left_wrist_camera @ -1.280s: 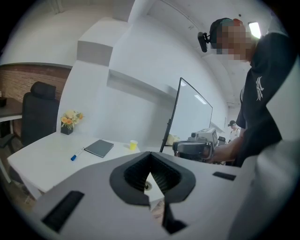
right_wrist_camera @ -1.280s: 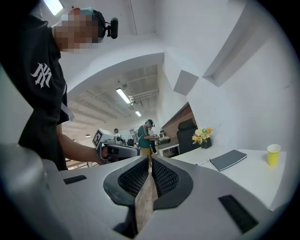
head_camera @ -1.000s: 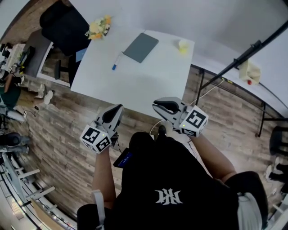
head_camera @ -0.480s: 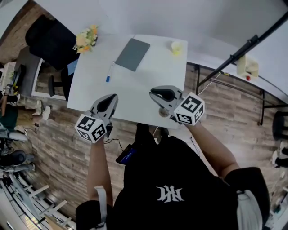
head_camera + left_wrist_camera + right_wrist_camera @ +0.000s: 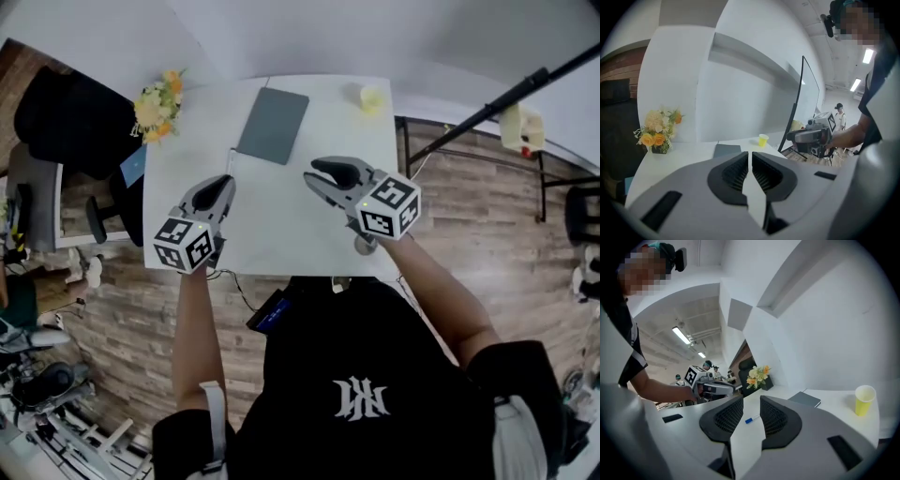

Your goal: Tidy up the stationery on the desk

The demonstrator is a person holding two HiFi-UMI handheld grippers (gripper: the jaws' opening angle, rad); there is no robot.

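Both grippers over desk (image 5: 281, 234), nothing held.
Head view: left gripper (image 5: 218, 184) & right gripper (image 5: 323, 174) hover just short of notebook (image 5: 273, 125). Left gripper view: jaws just opened a slit, empty. Right gripper view: jaws just opened wide, empty; pen (image 5: 752, 419) lies left of notebook.

Person wears a black short-sleeved T-shirt (image 5: 375, 356) with a white emblem (image 5: 361, 398) on the back. Pale strap (image 5: 214, 417) at left side, pale grey fabric (image 5: 514, 436) at right hip. Left gripper (image 5: 221, 181) and right gripper (image 5: 315, 174) have light grey moulded shells, dark jaw tips and black slot-shaped recesses. Each carries a white cube with black square markers: left cube (image 5: 183, 246), right cube (image 5: 386, 208). Left pads (image 5: 733, 174) are black and ribbed, right pads (image 5: 724, 420) black and mesh-textured. Both sets of jaws have just been opening, nothing between.
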